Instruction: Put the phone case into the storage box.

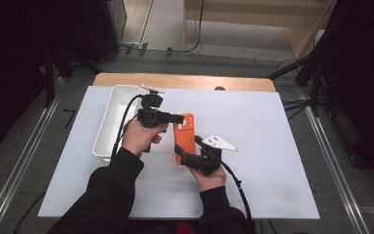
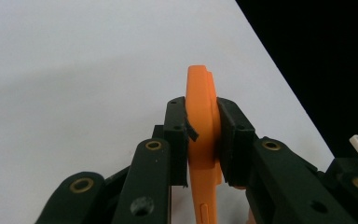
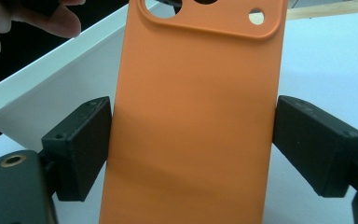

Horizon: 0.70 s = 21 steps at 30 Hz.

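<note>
Two grippers are meeting on one orange phone case (image 1: 183,136), which is being held above the middle of the white table (image 1: 272,161), just beside the white bin (image 1: 118,97). We are seeing the left gripper (image 1: 181,118) reaching in from the bin side and clamping the case near its camera end; in the left gripper view its pads (image 2: 176,140) are pressing flat against both faces of the case (image 2: 204,140), which is showing us only its thin edge, so its back and front are hidden there. A small torn flap of black padding is sticking out at the left pad.

The right gripper (image 1: 180,152) is coming up from the lower end. In the right gripper view the case (image 3: 196,121) is standing broadside between its pads (image 3: 81,144), and the left pad is touching the case's long edge. Whether the right pad is touching is hard to say: a thin pale line is seeming to run between it and the edge, so we cannot tell if this grip is firm. The case's bottom is being cut off by the frame, and its camera cut-outs are clipped at the top.

Part of a hand (image 3: 23,23) is showing in the upper left corner there, with the bin wall (image 3: 51,88) behind it. In the high view the right gripper's jaws are mostly hidden under the case and the grey plate (image 1: 217,142)
</note>
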Tool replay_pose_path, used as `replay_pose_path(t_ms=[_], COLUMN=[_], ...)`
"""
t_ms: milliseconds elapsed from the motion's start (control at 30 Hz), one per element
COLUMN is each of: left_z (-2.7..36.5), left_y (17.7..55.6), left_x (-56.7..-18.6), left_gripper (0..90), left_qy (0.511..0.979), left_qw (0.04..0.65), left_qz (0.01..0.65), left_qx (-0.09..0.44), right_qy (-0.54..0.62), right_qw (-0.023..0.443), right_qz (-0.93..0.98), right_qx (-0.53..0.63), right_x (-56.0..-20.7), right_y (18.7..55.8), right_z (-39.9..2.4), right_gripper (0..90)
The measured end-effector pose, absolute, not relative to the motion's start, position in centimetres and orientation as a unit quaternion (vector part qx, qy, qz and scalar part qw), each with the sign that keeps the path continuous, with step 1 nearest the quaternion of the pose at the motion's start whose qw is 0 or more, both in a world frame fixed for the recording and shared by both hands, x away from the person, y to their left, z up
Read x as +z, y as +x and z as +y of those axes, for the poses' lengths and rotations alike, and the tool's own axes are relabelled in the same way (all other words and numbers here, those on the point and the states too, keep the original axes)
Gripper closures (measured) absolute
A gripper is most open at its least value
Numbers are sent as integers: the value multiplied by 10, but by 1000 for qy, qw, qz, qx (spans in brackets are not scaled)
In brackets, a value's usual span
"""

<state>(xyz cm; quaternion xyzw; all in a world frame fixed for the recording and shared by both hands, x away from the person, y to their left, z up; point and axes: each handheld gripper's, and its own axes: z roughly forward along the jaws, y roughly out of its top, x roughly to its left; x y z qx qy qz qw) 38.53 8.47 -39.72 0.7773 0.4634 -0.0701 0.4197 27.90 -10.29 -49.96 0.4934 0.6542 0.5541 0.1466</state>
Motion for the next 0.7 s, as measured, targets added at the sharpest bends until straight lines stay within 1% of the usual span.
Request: replay_pose_path(t_ms=[67,133,167,233,300,400,467,533,633,700], left_z=[84,83,82,83,84,86,87,88,89,91], left_y=[384,384,384,383,384,384,383,380,378,378], left_x=[-395,-394,-394,-391,-390,-389,-390,-389,-390,-390], left_gripper=[759,760,760,763,762,762,761,762,761,761], left_qy=[778,779,780,780,779,779,782,783,786,787], left_qw=[423,423,423,426,427,432,434,439,441,443], left_qz=[460,458,457,455,456,452,445,440,432,430], left_qx=[-66,-68,-64,-50,-52,-45,-42,-38,-23,-18], right_qy=[494,499,504,495,497,489,480,470,448,447], right_qw=[146,153,163,151,152,135,134,136,119,117], right_qz=[659,662,663,667,665,674,682,697,726,731], right_qx=[548,538,530,535,537,537,535,524,508,502], right_x=[-497,-495,-493,-488,-487,-482,-479,-475,-467,-466], right_y=[280,280,280,279,278,279,279,281,286,287], right_z=[-103,-102,-101,-102,-102,-102,-103,-103,-106,-106], right_gripper=[121,119,104,102,102,102,102,102,105,109])
